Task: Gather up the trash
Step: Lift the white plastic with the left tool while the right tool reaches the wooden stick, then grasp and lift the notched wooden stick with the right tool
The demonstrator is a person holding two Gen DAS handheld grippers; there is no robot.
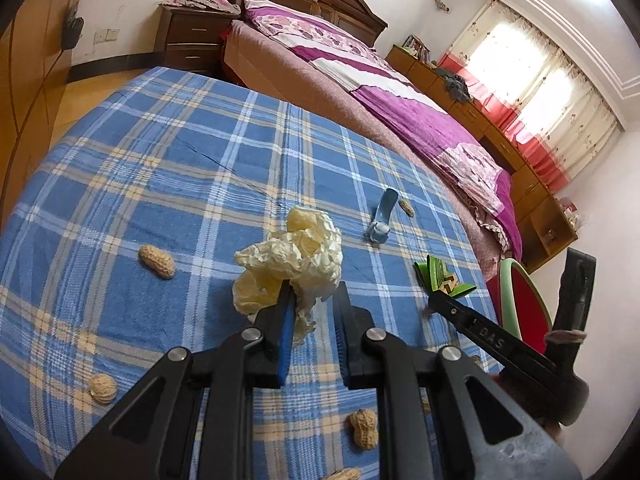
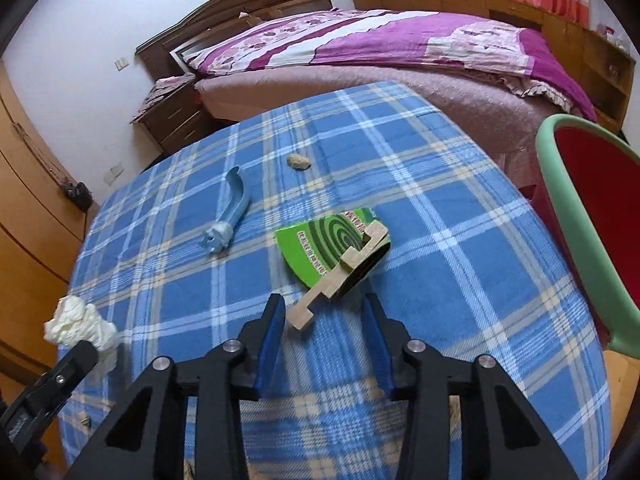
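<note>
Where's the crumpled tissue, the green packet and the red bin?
crumpled tissue (image 1: 294, 258): left wrist view, middle of the wad.
green packet (image 2: 320, 246): right wrist view, its printed top face.
red bin (image 2: 560, 200): right wrist view, its pale green rim.

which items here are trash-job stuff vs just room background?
Job:
- crumpled paper at the left gripper
- green wrapper with a wooden piece, ahead of the open right gripper
- peanuts
- blue scoop
- red bin

Background:
- bed
- nightstand
- curtains
- checked tablecloth
</note>
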